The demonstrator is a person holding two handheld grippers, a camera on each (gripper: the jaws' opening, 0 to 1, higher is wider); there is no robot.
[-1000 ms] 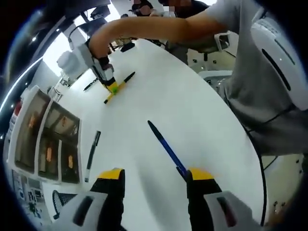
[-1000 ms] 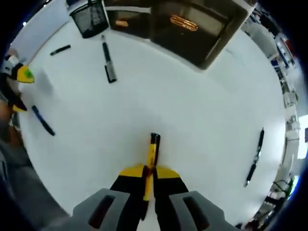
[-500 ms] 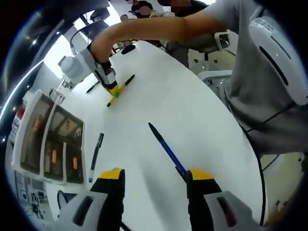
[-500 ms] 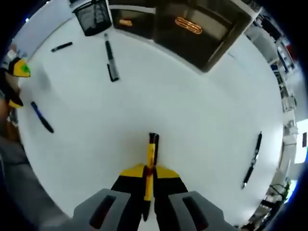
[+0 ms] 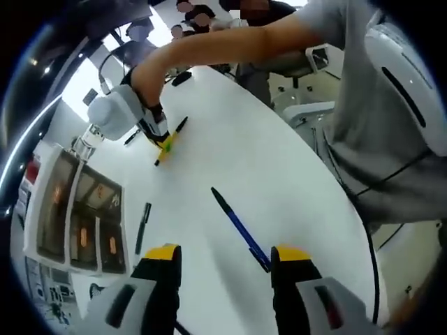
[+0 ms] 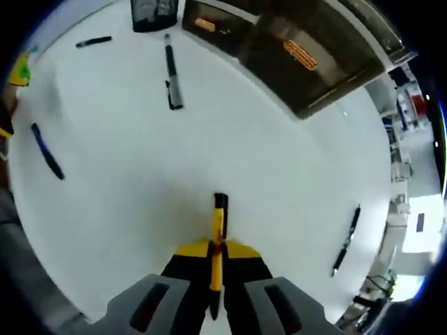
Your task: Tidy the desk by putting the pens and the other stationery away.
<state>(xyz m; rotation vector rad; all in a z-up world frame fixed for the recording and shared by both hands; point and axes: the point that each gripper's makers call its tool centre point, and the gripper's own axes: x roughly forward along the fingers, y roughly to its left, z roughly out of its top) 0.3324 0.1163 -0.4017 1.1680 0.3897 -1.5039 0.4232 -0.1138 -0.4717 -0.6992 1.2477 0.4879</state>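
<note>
The right tool [image 6: 217, 257] was clamped on a slim yellow-and-black pen [image 6: 218, 241] above mid-worktop, the left tool [image 5: 225, 259] was open beside a blue pen [image 5: 239, 227], and transfer to the black mesh holder [image 6: 154, 13] at the far edge appeared next.

Pens [image 6: 173, 80] lie scattered on the table [image 6: 279, 181], organizer [image 6: 307, 56] at its edge.

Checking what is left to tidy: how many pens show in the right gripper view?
5: yellow pen in the right gripper, blue pen far left, grey pen and small black pen up top, black pen far right.
</note>
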